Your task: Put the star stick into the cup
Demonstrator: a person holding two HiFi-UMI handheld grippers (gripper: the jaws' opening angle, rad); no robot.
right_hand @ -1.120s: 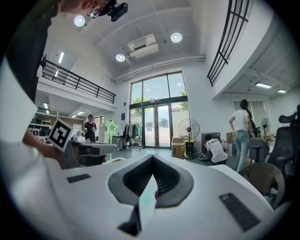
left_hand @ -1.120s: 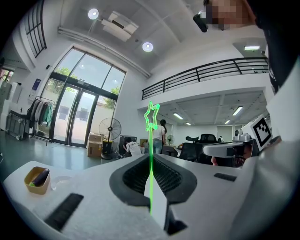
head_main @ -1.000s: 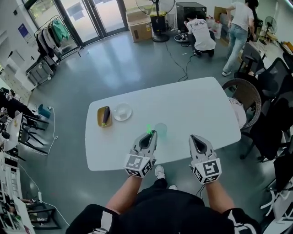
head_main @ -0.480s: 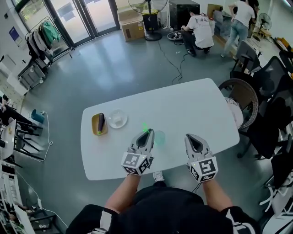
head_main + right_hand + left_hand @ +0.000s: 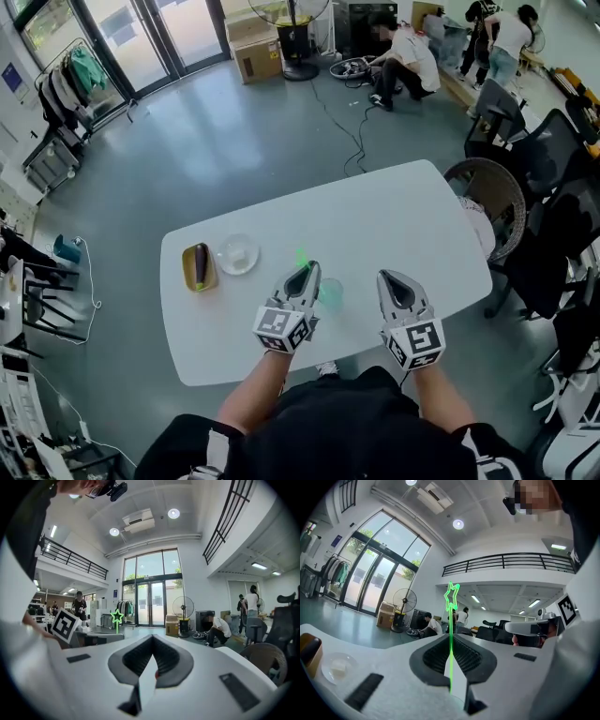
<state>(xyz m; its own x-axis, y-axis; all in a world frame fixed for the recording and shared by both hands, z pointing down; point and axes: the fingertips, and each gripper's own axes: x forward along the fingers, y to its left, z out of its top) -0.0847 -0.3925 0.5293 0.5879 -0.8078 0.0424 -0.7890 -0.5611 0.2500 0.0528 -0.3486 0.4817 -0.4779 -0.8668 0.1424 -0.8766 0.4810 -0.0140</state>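
left gripper clamped on star stick, right gripper closed, empty, pale cup hard to make out

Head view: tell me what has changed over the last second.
The left gripper, shut on the star stick throughout, has shifted it slightly forward or upward: the star was level with the cup and now shows beyond it, to its left. Nothing was taken or let go. The right gripper stays shut and empty; cup, dish and tray keep their places on the table.
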